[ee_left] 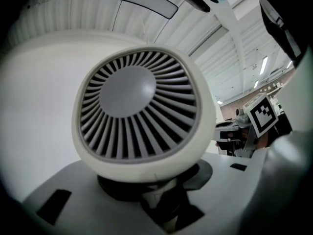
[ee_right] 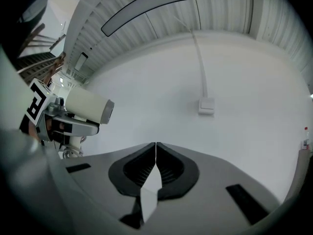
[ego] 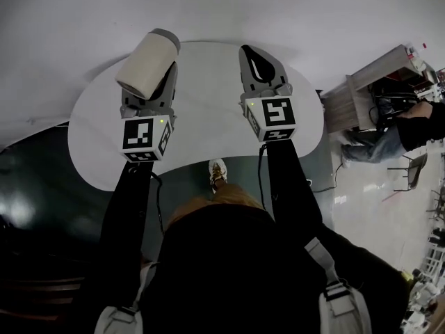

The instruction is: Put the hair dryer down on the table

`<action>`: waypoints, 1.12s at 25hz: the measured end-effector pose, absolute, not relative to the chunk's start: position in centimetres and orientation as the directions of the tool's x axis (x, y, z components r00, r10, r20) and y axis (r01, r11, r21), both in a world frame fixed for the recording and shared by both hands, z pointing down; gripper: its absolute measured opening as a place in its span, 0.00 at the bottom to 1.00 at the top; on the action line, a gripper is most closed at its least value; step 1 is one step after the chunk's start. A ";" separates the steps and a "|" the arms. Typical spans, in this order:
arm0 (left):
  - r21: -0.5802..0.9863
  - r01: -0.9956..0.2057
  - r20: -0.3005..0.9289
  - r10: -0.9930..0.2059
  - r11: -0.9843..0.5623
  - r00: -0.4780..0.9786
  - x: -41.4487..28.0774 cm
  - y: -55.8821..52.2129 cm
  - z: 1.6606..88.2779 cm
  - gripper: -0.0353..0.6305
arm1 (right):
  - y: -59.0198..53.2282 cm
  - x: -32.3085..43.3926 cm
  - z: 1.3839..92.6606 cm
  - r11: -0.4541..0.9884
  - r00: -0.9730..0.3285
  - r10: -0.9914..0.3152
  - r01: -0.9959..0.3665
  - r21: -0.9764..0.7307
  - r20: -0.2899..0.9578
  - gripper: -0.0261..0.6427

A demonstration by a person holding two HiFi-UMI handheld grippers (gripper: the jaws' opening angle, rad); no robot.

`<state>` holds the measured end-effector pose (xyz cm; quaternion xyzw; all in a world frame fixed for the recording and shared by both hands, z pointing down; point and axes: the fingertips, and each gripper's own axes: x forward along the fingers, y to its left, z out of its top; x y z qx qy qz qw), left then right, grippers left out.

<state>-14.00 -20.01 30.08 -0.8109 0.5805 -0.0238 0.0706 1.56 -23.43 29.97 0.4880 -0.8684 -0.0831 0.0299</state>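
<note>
White-cream hair dryer [ego: 147, 62]: short barrel body in the upper left of the head view, over the far left part of the table [ego: 208, 117], carried in the left gripper [ego: 149, 89] and not lying on the tabletop.

- Left gripper view: the hair dryer [ee_left: 139, 114] fills the centre of the frame, showing a grey finned grille with a round grey hub. Its handle drops to the lower centre, where the left gripper [ee_left: 161, 199] has its jaws clamped on it.
- Left marker cube [ego: 146, 136]: black and white, below the dryer in the head view.
- Right gripper [ego: 254, 58]: upper centre of the head view, well apart from the dryer. In its own view, the right gripper [ee_right: 155, 148] has its jaws together, tips meeting, with nothing between them.
- Right gripper view, left side: the hair dryer [ee_right: 88, 105] held sideways against a pale wall.
- Wall plate [ee_right: 206, 105]: white, centre right of that view.
- Table: white, rounded outline, dark floor around it.
- Shoe [ego: 217, 172]: light, at the table's near edge.
- Second person [ego: 417, 127]: right edge of the head view.
</note>
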 end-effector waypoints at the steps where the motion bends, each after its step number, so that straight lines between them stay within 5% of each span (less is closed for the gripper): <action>1: -0.140 -0.940 -0.039 -0.947 -0.312 0.320 -14.0 -21.0 30.3 0.34 | -24.6 1.5 30.0 0.518 -0.529 -0.848 -0.839 0.166 -0.028 0.08; 28: -0.171 -0.947 0.036 -0.962 -0.273 0.271 -15.0 -30.4 33.9 0.34 | -35.5 -0.6 34.0 0.611 -0.614 -0.789 -0.779 0.142 0.026 0.08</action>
